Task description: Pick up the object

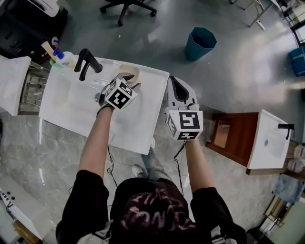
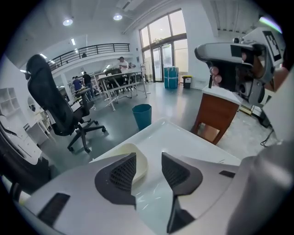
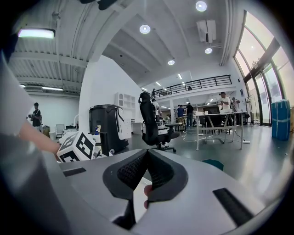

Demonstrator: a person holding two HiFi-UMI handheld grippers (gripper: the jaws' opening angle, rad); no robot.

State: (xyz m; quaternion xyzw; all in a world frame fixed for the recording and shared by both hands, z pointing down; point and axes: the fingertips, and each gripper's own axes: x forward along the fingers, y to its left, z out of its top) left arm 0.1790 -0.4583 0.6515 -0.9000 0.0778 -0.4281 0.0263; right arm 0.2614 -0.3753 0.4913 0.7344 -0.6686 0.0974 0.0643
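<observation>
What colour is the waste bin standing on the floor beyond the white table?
The waste bin is teal blue. The head view shows it best.

Two grippers are in view: the left gripper [image 1: 130,81] and the right gripper [image 1: 177,88]. There are two white washbasins, the big washbasin [image 1: 143,128] and the small washbasin [image 1: 267,157]. Each carries one black tap, making two: the big tap [image 1: 88,62] and the small tap [image 1: 286,126]. One roll of tape [image 1: 128,72] and one blue-capped bottle [image 1: 61,56] are on the big one. The floor holds one teal bin [image 1: 200,43], one office chair [image 1: 126,7] and one wooden cabinet [image 1: 236,133].
</observation>
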